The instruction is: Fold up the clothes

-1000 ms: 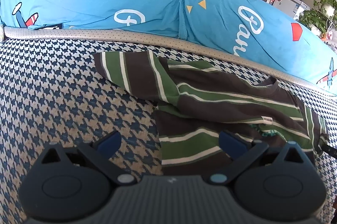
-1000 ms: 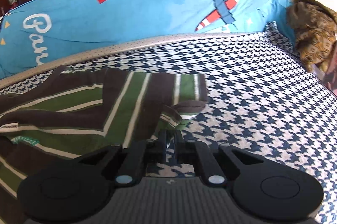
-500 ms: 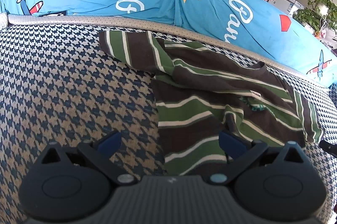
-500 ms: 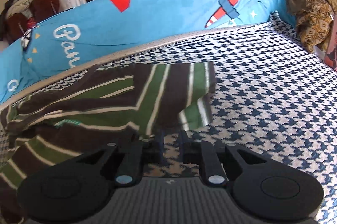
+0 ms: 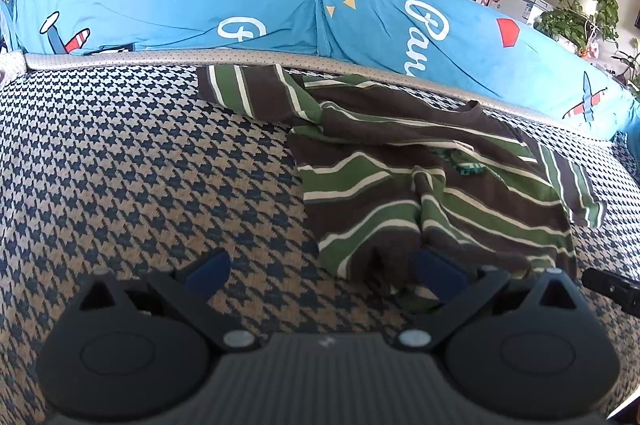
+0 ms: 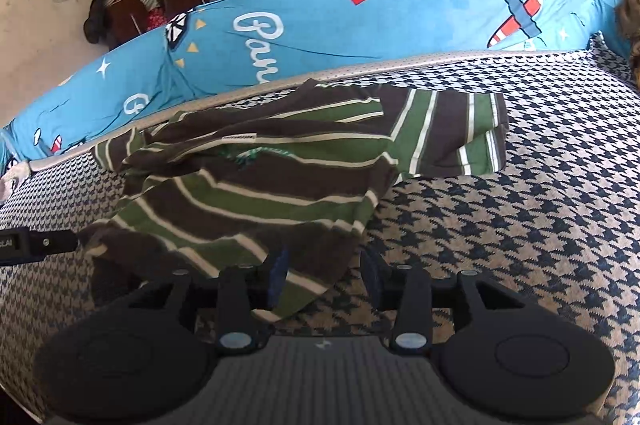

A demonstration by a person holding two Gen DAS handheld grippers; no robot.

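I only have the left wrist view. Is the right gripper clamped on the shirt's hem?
Observer: No. The right gripper is open, and a hem corner of the striped shirt lies loose between its jaws.
Operator: Is the sleeve on that side folded in?
Observer: No. The sleeve lies spread out on the houndstooth cover.
Operator: Anything beyond it in the way?
Observer: Only a brown patterned cloth at the far edge, well apart from the shirt.
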